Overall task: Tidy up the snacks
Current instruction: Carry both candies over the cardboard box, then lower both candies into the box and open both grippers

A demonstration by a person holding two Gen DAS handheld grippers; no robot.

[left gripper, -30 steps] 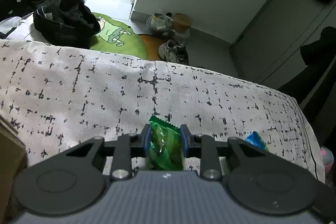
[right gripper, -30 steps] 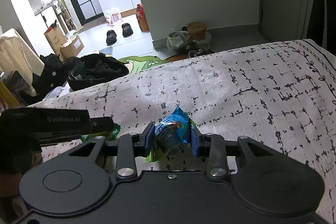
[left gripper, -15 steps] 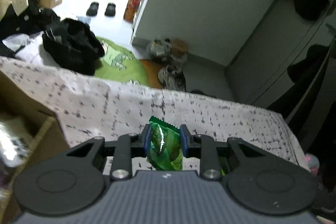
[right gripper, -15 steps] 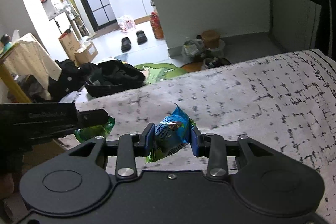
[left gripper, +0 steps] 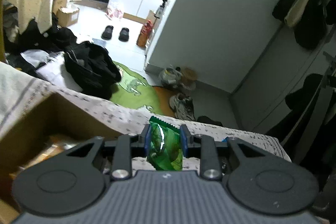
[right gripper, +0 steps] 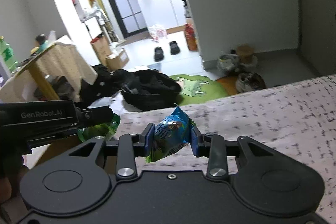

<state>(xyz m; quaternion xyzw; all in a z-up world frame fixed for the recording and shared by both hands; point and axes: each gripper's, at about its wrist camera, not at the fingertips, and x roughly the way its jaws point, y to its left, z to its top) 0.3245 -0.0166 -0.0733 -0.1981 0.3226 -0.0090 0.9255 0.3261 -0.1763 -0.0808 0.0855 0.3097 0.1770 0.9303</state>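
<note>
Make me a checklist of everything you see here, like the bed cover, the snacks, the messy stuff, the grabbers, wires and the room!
Surface: speckled cloth covers it.
Job's things: green snack packet and blue snack packet, both gripped; open cardboard box at left.
Clutter: black clothes pile, slippers, sneaker on the floor.
Grippers: left gripper shut on green packet; right gripper shut on blue packet.
Cables: nothing seen.
Surroundings: green rug, kitchen doorway, hanging coats.
</note>
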